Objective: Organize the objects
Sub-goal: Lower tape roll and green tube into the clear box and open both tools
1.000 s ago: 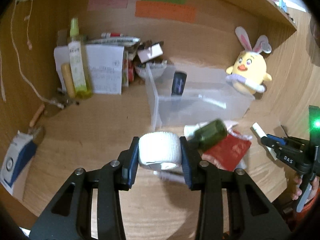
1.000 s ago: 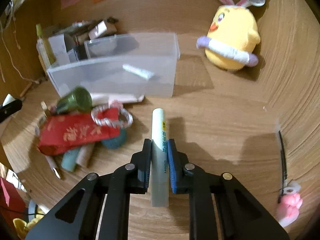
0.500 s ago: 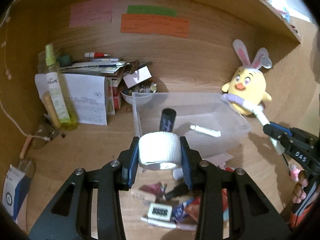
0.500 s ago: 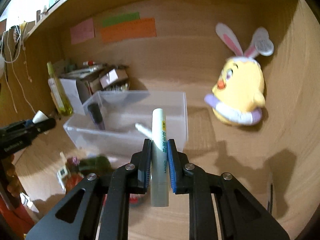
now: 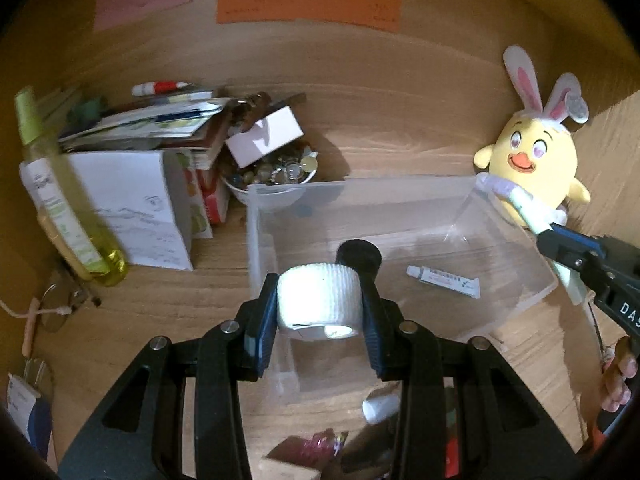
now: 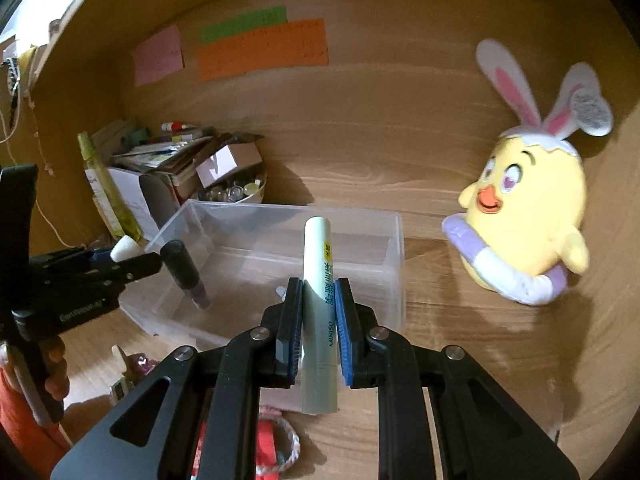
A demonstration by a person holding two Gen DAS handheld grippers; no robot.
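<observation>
Now left fingers (image 5: 318, 307) pinch bandage roll (image 5: 318, 300), right fingers (image 6: 317, 332) pinch tube (image 6: 318, 312); tube base hidden

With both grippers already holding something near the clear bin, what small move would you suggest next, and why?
Probably lower the left gripper slightly and open its jaws: the white tape roll it grips already hangs over the clear bin, where a small tube lies.

Left gripper (image 5: 320, 308) and right gripper (image 6: 318, 320) angle downward (jaws clamped, seemingly firmly).
</observation>
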